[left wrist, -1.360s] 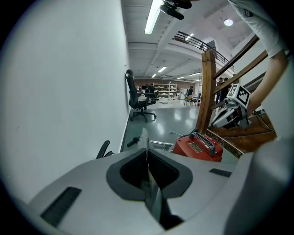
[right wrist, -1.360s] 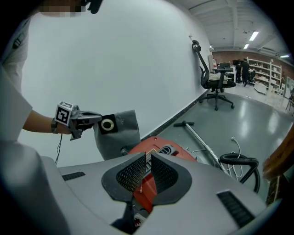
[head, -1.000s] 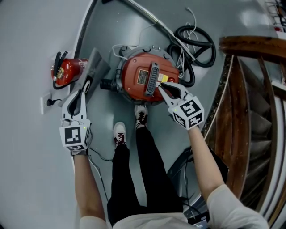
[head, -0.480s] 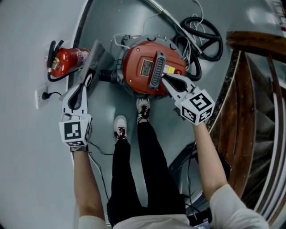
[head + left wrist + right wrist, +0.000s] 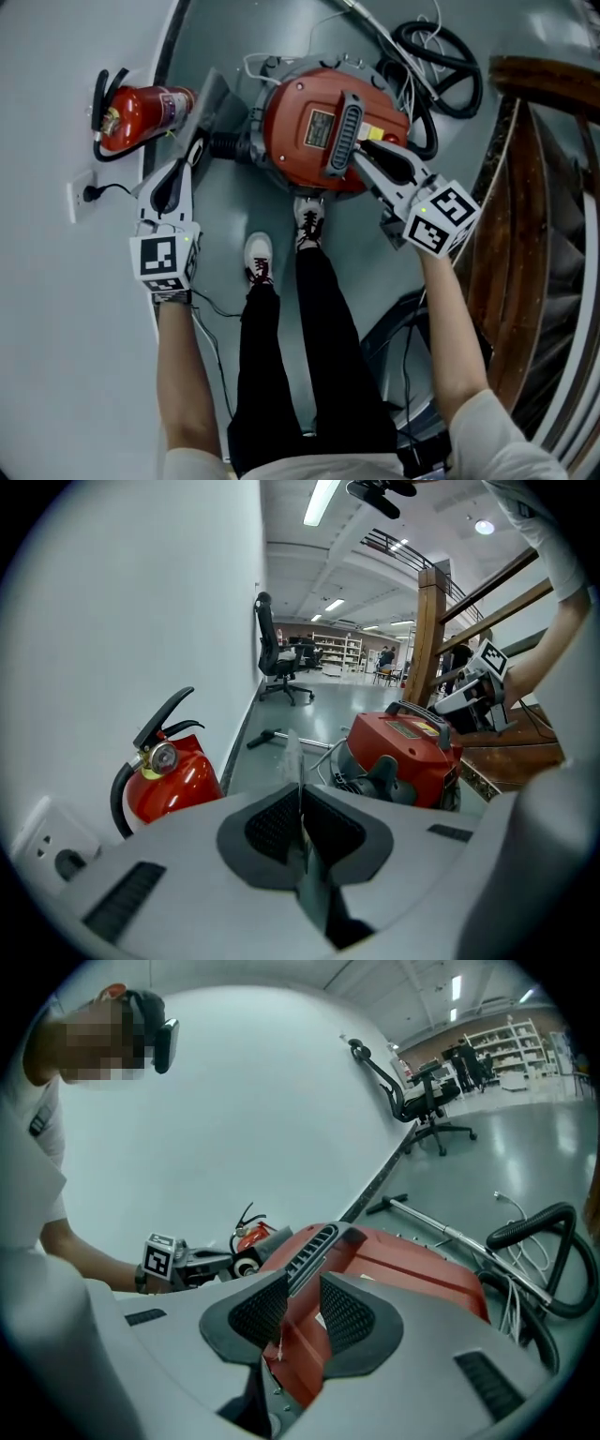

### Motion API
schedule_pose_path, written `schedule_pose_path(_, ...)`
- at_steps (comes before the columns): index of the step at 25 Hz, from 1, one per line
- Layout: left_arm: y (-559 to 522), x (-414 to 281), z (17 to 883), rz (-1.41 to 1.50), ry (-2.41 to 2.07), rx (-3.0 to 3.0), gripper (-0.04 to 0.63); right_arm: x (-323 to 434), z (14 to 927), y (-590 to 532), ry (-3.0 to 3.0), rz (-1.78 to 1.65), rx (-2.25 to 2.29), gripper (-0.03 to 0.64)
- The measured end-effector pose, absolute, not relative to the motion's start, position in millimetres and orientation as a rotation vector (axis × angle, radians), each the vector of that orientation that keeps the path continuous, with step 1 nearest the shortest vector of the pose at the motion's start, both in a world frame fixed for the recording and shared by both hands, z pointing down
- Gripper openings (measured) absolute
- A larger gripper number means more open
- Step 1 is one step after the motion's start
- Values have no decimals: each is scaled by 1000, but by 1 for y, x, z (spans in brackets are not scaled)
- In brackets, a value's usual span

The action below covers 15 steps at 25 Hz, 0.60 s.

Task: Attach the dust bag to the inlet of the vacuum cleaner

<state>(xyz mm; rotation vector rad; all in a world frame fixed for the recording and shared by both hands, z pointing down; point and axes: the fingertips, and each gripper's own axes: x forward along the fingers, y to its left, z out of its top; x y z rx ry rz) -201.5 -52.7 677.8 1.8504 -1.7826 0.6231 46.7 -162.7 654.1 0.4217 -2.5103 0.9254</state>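
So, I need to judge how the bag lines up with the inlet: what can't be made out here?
Mouth of the inlet: side-on in the head view; small, partly behind the left gripper in its own view.
Opening of the dust bag: edge-on in the left gripper view, indistinct in the head view.
Label on the vacuum cleaner: too small to read.
The metal tube: cut by the head view's top edge.

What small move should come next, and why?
Probably ease the left gripper, shut on the dust bag, toward the black inlet on the side of the vacuum cleaner. The bag sits just beside that inlet in the head view, not yet on it.
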Motion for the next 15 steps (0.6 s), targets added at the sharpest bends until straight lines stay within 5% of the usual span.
schedule_pose_path(15,-58,-194,706,502,-1751,1804,18,48,657,-162,-2461,1161,496,167)
